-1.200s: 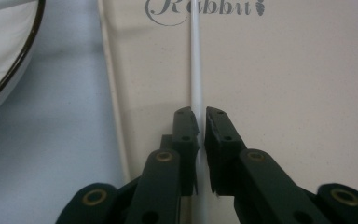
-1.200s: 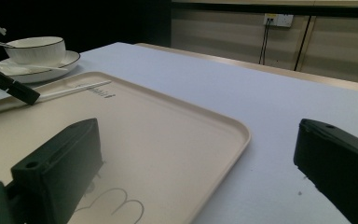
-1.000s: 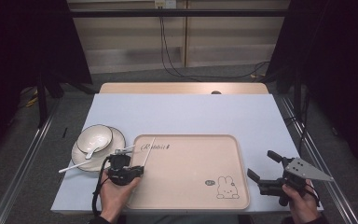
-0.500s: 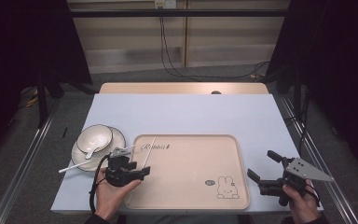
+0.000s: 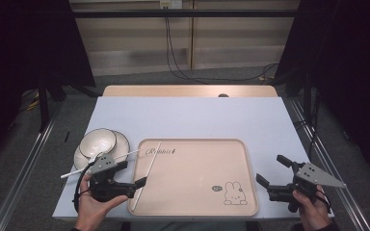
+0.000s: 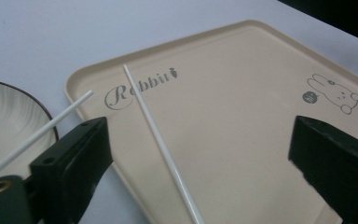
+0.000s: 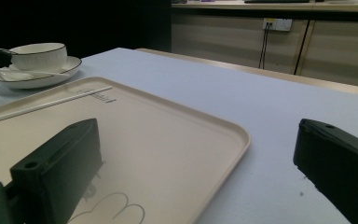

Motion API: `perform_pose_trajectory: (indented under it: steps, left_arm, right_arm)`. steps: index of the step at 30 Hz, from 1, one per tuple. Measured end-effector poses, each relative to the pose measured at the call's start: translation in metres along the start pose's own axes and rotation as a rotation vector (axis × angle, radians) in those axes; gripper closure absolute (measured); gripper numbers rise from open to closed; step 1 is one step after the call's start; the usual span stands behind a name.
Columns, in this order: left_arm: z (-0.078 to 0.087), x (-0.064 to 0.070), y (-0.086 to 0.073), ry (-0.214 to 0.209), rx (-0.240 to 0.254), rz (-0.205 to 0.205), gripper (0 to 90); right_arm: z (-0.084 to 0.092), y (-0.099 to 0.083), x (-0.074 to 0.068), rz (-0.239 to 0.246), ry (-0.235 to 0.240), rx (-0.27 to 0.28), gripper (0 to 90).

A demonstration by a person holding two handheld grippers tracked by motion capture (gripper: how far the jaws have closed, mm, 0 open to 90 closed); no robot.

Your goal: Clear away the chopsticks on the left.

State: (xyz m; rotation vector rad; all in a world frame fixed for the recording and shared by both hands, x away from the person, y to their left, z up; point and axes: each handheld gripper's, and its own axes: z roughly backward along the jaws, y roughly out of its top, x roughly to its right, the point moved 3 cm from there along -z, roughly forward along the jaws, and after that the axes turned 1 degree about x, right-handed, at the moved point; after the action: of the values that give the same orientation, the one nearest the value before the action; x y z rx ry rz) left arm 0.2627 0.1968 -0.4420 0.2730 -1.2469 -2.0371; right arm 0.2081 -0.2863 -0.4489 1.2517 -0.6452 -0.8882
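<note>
Two white chopsticks lie ahead of the left gripper (image 5: 127,182). One chopstick (image 6: 161,144) rests on the beige tray (image 5: 192,207), running lengthwise between the gripper's jaws from their base away to the printed word on the tray. The other chopstick (image 6: 37,134) lies beyond the gripper's left jaw, slanting from the plate (image 5: 83,155) onto the tray's corner. The left jaws have just been opening and stand wide, the pads clear of the chopstick between them. The left hand (image 5: 94,209) grips the tool from below, jaws pointing right over the tray's near-left edge. The right gripper (image 5: 274,173), jaws spread with nothing in them, hovers off the tray's right edge.
</note>
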Motion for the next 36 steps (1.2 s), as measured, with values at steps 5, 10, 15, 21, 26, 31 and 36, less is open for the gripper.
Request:
perform_pose_trajectory:
  steps: [5,10,15,21,26,31,36]
  left_arm:
    - [0.017,-0.01,-0.004,-0.009,0.021,-0.048,4.7]
    - [0.034,-0.022,-0.008,-0.023,0.042,-0.04,5.7]
    - [0.053,-0.034,-0.01,-0.043,0.037,-0.053,5.2]
    - [0.076,-0.056,-0.015,-0.038,0.035,-0.064,7.8]
    - [0.092,-0.079,-0.02,-0.014,0.014,-0.052,6.9]
    - [0.103,-0.102,-0.025,0.007,0.005,-0.062,5.4]
    - [0.101,-0.119,-0.031,0.031,-0.063,-0.093,7.8]
  right_arm:
    - [0.0,0.0,0.0,-0.001,-0.003,-0.001,0.4]
    - [0.0,0.0,0.0,0.002,-0.002,-0.005,0.4]
    - [0.0,0.0,0.0,0.001,-0.004,-0.002,0.4]
    - [-0.001,0.0,0.0,-0.006,-0.01,-0.001,0.5]
    - [0.0,0.0,0.001,-0.002,-0.01,0.001,0.4]
    - [-0.001,0.0,0.001,-0.001,-0.01,0.0,0.5]
    - [-0.001,0.0,0.001,0.001,-0.011,0.0,0.4]
